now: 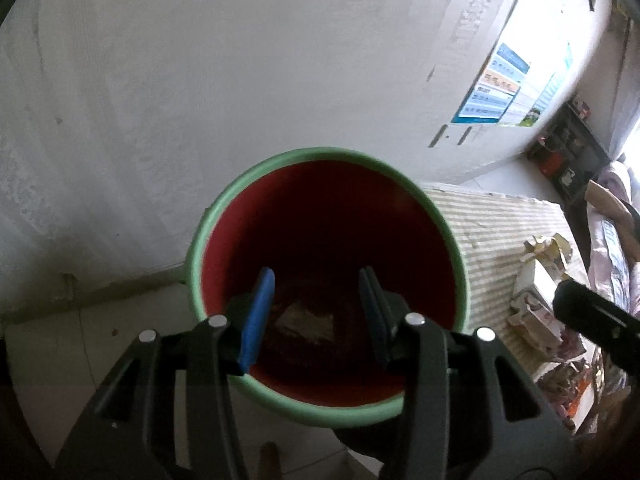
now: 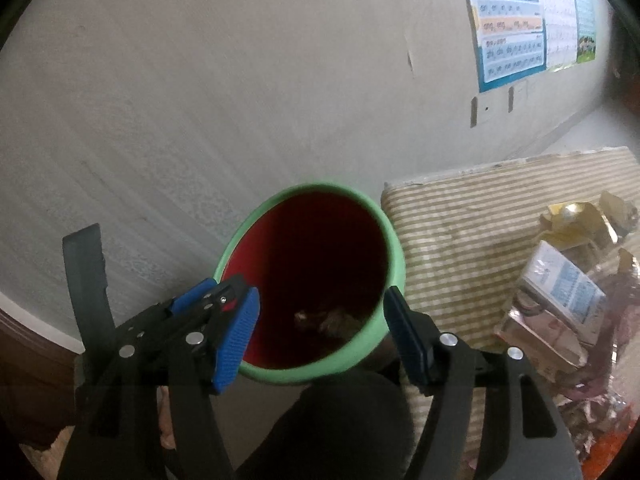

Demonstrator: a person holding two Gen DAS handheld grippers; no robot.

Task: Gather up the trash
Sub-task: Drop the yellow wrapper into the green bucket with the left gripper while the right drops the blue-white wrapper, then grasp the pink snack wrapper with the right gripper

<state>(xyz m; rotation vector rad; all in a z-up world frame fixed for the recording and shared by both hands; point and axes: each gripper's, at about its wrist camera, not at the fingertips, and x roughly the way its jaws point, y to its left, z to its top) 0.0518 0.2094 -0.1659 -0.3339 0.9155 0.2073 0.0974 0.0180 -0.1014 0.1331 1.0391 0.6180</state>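
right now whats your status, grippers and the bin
Left gripper open, empty, over bin mouth. Right gripper open, empty. Green-rimmed red bin holds scraps at bottom. Trash pile waits on striped mat; nothing blocking.

The bin (image 1: 328,280) is deep red inside with a pale mint-green rim, and the scraps at its bottom (image 1: 306,324) look tan and brown. Each tool — left tool (image 1: 316,316) and right tool (image 2: 324,336) — has a black frame, silver rivets and bright blue ribbed pads (image 2: 236,344). The mat (image 2: 460,240) is striped in cream and olive-tan. The trash pile (image 2: 568,300) mixes a white carton printed in blue, yellow wrappers, pinkish cardboard and maroon foil. The wall (image 2: 240,80) is off-white — its posters (image 2: 512,28) show blue, orange and white bands.
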